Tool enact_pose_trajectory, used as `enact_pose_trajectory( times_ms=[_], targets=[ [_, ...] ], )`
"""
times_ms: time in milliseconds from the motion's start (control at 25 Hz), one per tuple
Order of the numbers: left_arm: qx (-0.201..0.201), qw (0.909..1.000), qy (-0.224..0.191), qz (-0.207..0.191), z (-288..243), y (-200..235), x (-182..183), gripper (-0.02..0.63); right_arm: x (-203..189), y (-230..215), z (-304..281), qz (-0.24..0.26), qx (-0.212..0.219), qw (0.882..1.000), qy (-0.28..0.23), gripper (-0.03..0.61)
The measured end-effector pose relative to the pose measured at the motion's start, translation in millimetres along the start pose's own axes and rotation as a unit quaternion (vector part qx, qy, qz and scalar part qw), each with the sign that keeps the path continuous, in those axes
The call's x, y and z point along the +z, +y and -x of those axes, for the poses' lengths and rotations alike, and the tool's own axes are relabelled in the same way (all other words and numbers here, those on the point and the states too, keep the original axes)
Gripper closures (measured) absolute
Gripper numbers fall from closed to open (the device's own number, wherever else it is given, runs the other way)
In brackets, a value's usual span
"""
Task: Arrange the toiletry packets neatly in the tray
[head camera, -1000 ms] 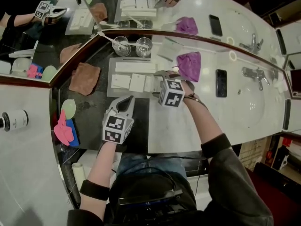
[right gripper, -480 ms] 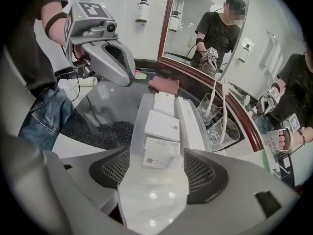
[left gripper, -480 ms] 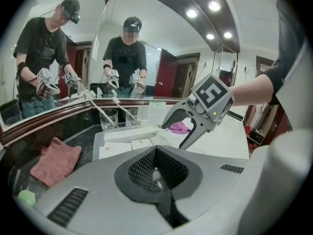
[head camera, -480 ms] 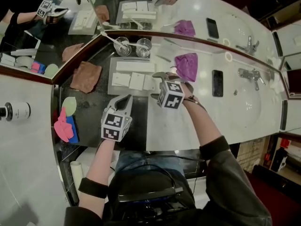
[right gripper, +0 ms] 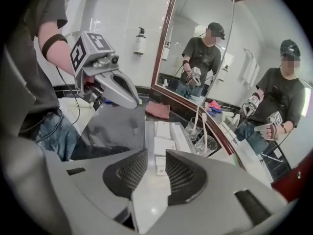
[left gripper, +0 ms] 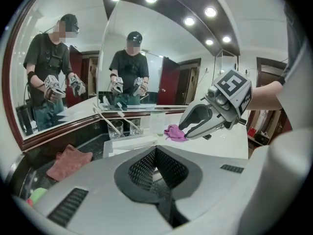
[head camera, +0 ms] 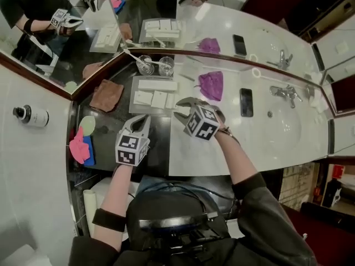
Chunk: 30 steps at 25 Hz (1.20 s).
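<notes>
Bathroom, washbasin (head camera: 287, 133), tap (head camera: 285, 91), wall mirror (head camera: 186, 13)

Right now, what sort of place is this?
Likely a hotel bathroom vanity: a sink with tap, a large wall mirror, toothbrush glasses, and toiletry packets laid out.
</notes>
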<state>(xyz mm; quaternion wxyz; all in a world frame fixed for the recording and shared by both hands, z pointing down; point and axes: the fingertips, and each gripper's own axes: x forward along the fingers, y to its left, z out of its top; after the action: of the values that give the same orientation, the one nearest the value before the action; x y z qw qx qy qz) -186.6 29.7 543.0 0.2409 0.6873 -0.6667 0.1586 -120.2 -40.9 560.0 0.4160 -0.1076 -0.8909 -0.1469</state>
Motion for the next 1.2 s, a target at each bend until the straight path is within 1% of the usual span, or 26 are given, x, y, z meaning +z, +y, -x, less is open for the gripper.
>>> enact_pose_trajectory(
  times_ms=[80,160,280,360,480,560,720,760,960,1040,1200],
  targets=[
    [0.003,1.0000,-0.002,0.002,8.9,-2.8,0.7,0.612,6.0,3.0,15.0,-0.021,-0.018,0.999,-0.022,0.485],
    [0.005,1.0000,-0.006,-0.001,15.7,-4.6,3.9,0.612,11.2,1.8,30.3,-0.052,-0.036,0.997,-0.047,0.514],
    [0.006,0.9999,-0.012,-0.002,22.7,-9.1,9.2,0.612,15.8,-4.5,56.7,-0.105,-0.063,0.989,-0.081,0.539],
    [0.006,0.9999,-0.014,-0.003,26.7,-12.6,11.1,0.612,12.1,-6.3,70.8,-0.145,-0.077,0.981,-0.101,0.546],
    [0.005,0.9998,-0.016,-0.006,30.6,-18.2,13.7,0.612,0.2,-9.3,90.9,-0.205,-0.100,0.965,-0.126,0.549],
    [0.002,0.9998,-0.019,-0.005,30.4,-22.9,15.5,0.612,-14.0,-13.1,103.3,-0.245,-0.121,0.952,-0.137,0.551],
    [-0.006,0.9997,-0.022,-0.006,27.3,-34.1,18.3,0.612,-50.9,-19.9,121.9,-0.339,-0.158,0.913,-0.162,0.558],
    [-0.009,0.9997,-0.022,-0.007,26.0,-37.3,19.1,0.612,-57.1,-20.5,127.5,-0.353,-0.167,0.906,-0.166,0.560],
    [-0.019,0.9996,-0.021,-0.011,20.5,-49.4,23.7,0.612,-85.0,-24.7,154.4,-0.392,-0.210,0.877,-0.181,0.561],
    [-0.020,0.9995,-0.021,-0.012,19.5,-51.7,26.1,0.612,-93.9,-26.8,161.9,-0.400,-0.220,0.870,-0.184,0.563],
    [-0.020,0.9995,-0.021,-0.014,17.9,-52.3,30.4,0.612,-105.0,-29.8,168.2,-0.410,-0.225,0.864,-0.187,0.561]
  ],
)
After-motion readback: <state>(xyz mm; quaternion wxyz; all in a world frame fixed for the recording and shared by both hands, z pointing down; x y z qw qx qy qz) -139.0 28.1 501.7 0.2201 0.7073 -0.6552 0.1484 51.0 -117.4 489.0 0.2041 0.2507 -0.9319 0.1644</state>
